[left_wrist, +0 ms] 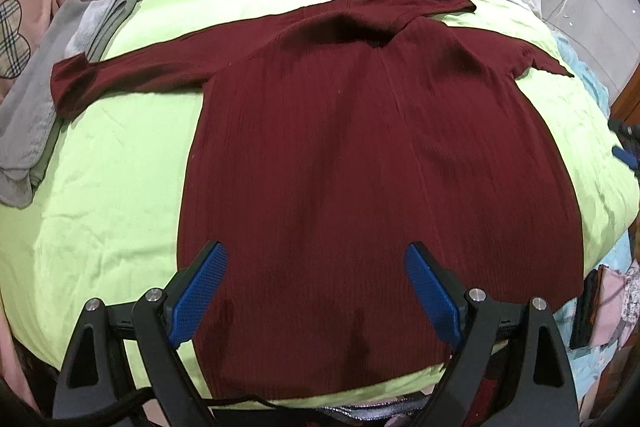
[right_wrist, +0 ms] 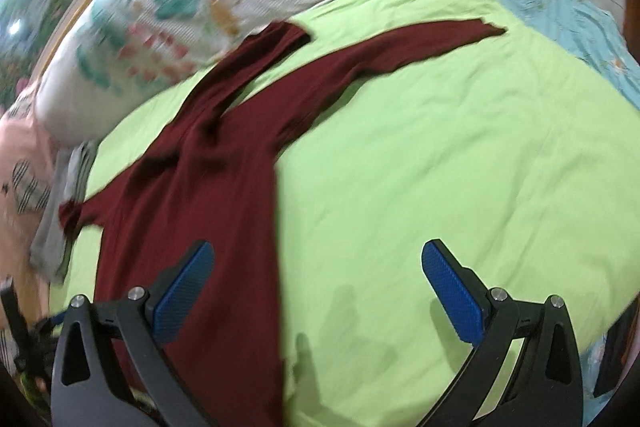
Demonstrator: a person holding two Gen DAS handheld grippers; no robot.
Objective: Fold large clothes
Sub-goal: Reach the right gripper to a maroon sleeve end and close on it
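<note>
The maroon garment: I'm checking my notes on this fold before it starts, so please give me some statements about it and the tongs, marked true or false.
1. The maroon garment lies spread on the green sheet. True.
2. The left tongs are clamped on its hem. False: they are open, holding nothing.
3. The grey cloth lies beside one sleeve end. True.
4. The right tongs are shut. False: they are open above the sheet.
</note>
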